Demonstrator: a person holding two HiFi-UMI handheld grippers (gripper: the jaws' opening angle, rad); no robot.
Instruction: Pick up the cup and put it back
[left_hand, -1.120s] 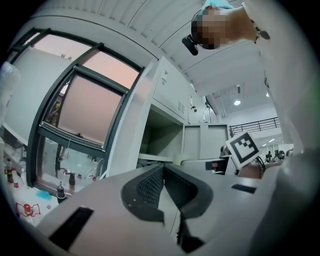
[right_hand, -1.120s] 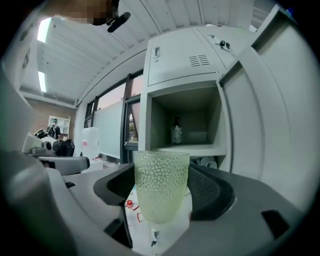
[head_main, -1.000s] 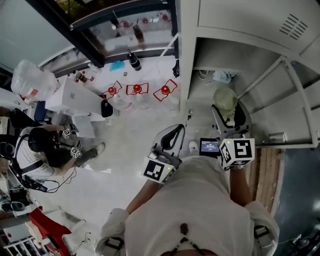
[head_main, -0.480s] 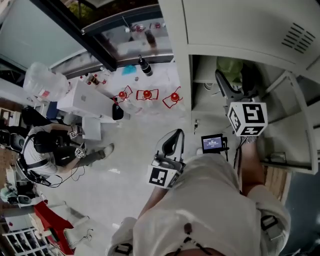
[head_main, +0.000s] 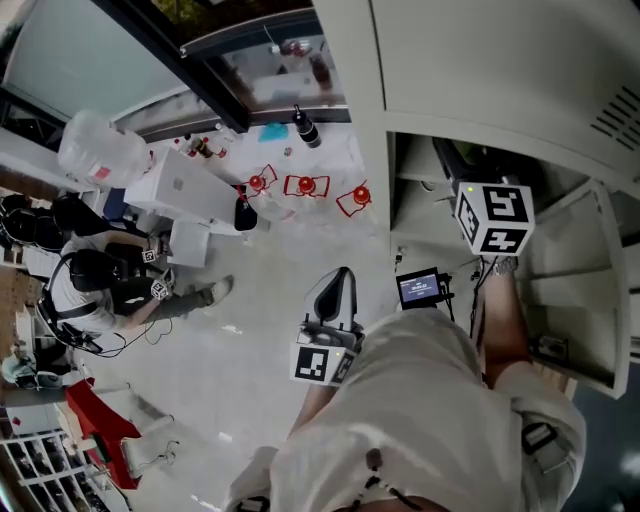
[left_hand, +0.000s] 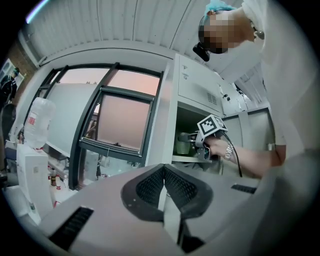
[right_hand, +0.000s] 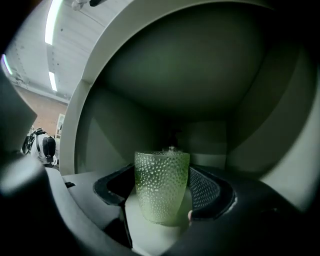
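White shirt (head_main: 420, 400), silver wristwatch (head_main: 503, 265)

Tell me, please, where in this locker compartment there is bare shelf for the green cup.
The pale shelf directly under and in front of the cup is bare. Something small stands behind the cup at the back, and the right gripper's jaws hide the shelf on both sides.

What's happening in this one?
A person is working with a gripper in each hand. The right gripper is closed on a green dimpled cup and holds it upright inside an open compartment of the grey cabinet. It is not clear whether the cup rests on the shelf yet. The left gripper is shut, empty and held low outside the cabinet.
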